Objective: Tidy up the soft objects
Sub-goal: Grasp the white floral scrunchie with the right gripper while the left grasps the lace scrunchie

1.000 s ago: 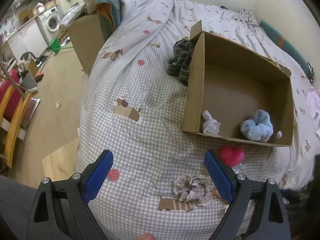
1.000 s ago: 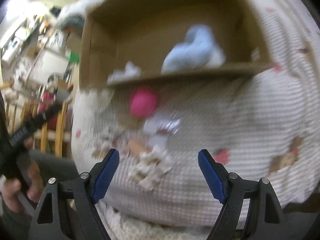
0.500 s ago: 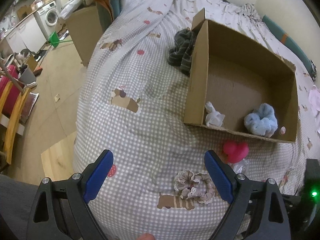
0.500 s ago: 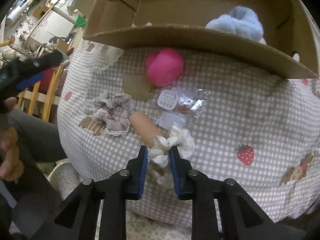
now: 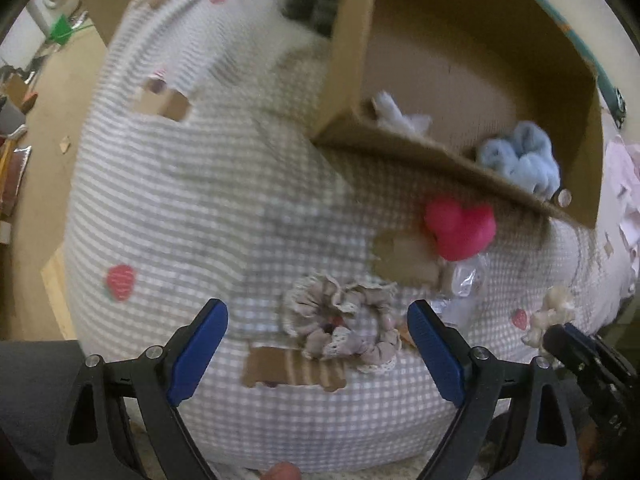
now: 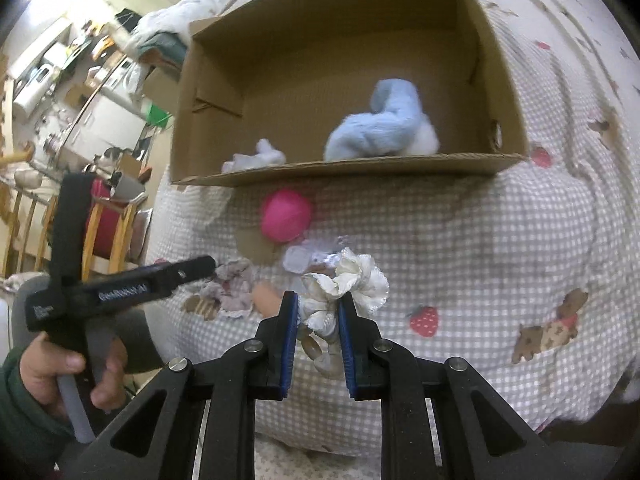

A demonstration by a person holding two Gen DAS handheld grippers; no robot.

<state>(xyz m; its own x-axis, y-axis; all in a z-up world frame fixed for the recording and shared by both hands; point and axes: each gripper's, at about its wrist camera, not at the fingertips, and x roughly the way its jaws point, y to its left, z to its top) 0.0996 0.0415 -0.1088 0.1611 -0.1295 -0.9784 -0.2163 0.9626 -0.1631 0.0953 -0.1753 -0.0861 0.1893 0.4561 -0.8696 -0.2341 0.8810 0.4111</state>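
A white scrunchie (image 6: 347,288) is clamped between the right gripper (image 6: 318,322) pads above the checked bedspread (image 6: 472,248). The left gripper (image 5: 318,346) is held wide apart, empty, over a lace-trimmed grey scrunchie (image 5: 342,326).

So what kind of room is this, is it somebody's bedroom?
Probably yes, a bedroom at home. A checked bedspread with dog and strawberry prints covers a bed, scrunchies lie on it, and kitchen-like cabinets show behind.

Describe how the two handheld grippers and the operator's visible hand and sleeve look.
Both grippers, left gripper and right gripper, have black angular frames, silver bolts and blue finger pads. The left one's body bears blurred white lettering. A bare hand grips its grey handle; the sleeve is dark green.
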